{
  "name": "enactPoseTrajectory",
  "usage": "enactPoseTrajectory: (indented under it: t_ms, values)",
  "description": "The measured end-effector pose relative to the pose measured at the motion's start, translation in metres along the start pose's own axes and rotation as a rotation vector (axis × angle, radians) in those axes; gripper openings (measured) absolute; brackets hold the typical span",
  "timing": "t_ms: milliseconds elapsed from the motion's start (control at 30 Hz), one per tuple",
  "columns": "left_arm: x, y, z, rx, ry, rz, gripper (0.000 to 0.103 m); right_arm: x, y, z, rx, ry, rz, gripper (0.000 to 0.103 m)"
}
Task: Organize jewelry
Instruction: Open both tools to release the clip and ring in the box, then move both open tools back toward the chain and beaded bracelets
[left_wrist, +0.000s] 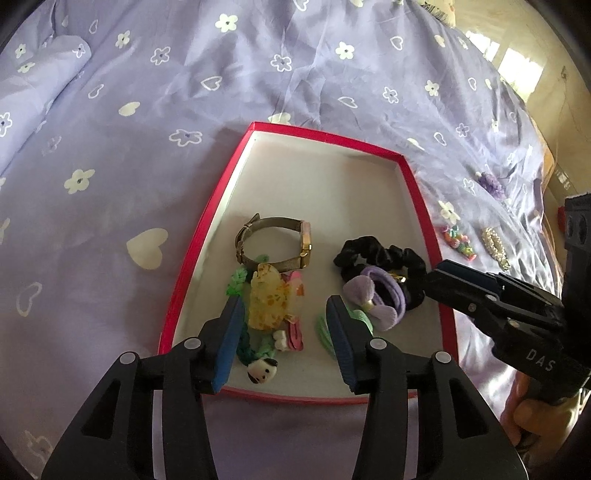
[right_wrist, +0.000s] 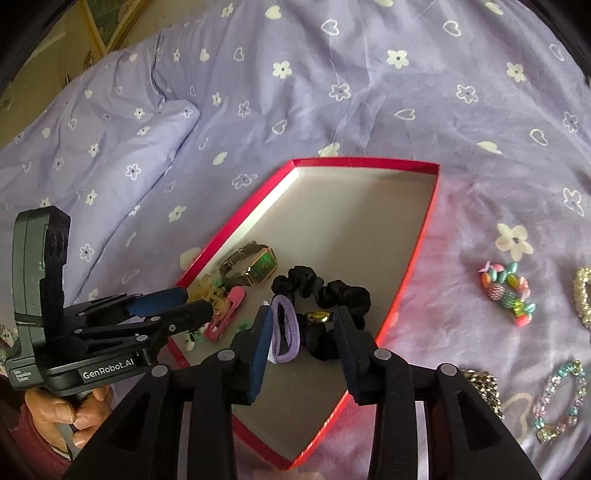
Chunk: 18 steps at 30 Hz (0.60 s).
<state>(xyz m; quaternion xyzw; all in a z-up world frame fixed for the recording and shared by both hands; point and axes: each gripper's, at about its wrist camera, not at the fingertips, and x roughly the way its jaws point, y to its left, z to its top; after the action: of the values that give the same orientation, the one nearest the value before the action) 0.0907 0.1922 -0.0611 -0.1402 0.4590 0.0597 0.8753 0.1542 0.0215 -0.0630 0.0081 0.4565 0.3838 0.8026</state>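
A flat green hair clip (left_wrist: 325, 328) lies partly hidden behind the left gripper's right finger (left_wrist: 341, 343). The sparkly silver beaded piece (right_wrist: 584, 295) is cut off by the right wrist view's edge. The small purple item (left_wrist: 490, 183) on the lilac flowered bedsheet (left_wrist: 147, 166) is too small to identify.

The left tool (left_wrist: 284, 332) hangs parted over hair clips (left_wrist: 275, 306) in the red tray (left_wrist: 207, 236).

Bedsheet (left_wrist: 258, 74): lilac, white flower and heart print. Tray (left_wrist: 207, 236): red rim, off-white floor. Watch (right_wrist: 255, 266): gold case, green-glinting face, grey-tan strap. Scrunchie (left_wrist: 384, 254): black. Bow hair tie (left_wrist: 373, 299): lilac. Claw clip (left_wrist: 267, 299): translucent yellow, amber flecks. Snap clip (right_wrist: 225, 314): pink. Bead bracelet (right_wrist: 508, 295): mixed pink, teal, green. Left gripper (left_wrist: 284, 343), right gripper (right_wrist: 306, 354): black bodies, blue pads.
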Motion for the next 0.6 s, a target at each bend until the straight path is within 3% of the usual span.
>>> enactPoseTrajectory:
  t_ms: [600]
  values:
    - [-0.039,-0.037,-0.01,0.023,-0.054,-0.072,0.048,-0.077,-0.044,-0.038,0.108,-0.093,-0.062,0.039]
